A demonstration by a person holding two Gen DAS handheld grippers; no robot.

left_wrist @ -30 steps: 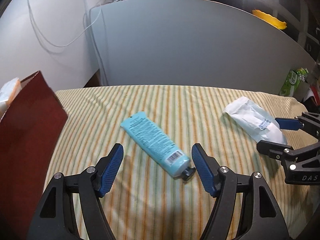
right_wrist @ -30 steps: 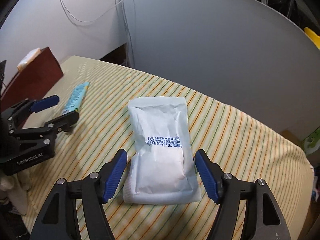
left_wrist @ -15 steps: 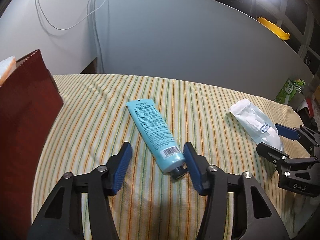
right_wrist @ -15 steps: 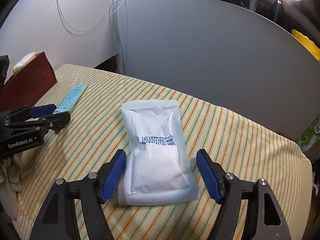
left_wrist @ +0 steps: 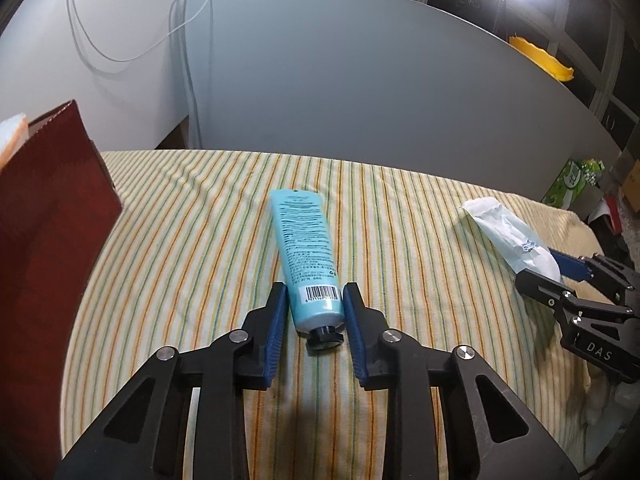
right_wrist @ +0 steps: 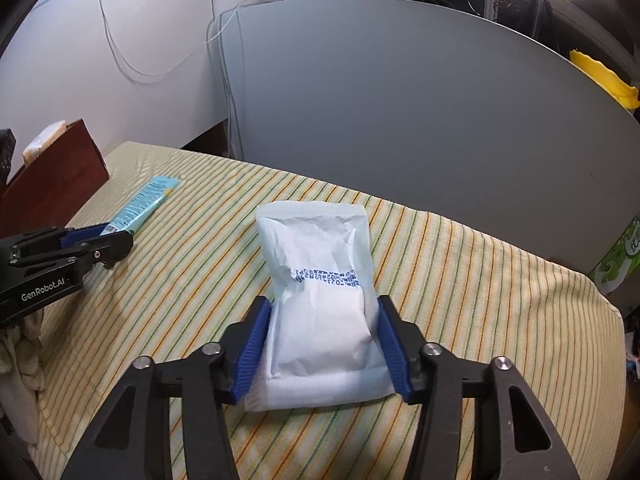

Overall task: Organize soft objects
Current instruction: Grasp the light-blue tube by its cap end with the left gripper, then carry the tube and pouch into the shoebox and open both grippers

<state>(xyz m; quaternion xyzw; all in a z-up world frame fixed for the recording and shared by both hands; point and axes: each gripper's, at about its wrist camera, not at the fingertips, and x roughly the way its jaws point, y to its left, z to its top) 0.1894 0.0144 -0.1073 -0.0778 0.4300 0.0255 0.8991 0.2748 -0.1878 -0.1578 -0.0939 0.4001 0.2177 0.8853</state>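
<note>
Left claw (left_wrist: 316,304) closing on barcoded blue tube (left_wrist: 306,248), right claw (right_wrist: 322,336) closing on white pouch (right_wrist: 320,280), "GenRobot.AI"

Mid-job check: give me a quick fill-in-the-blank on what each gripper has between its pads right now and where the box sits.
1. The left gripper is closing on the ____ tube.
2. The right gripper is closing on the ____ pouch.
3. The tube's black cap points ____ the left wrist camera.
4. The dark red box stands at the cloth's ____ edge.

Missing words: blue; white; toward; left
</note>
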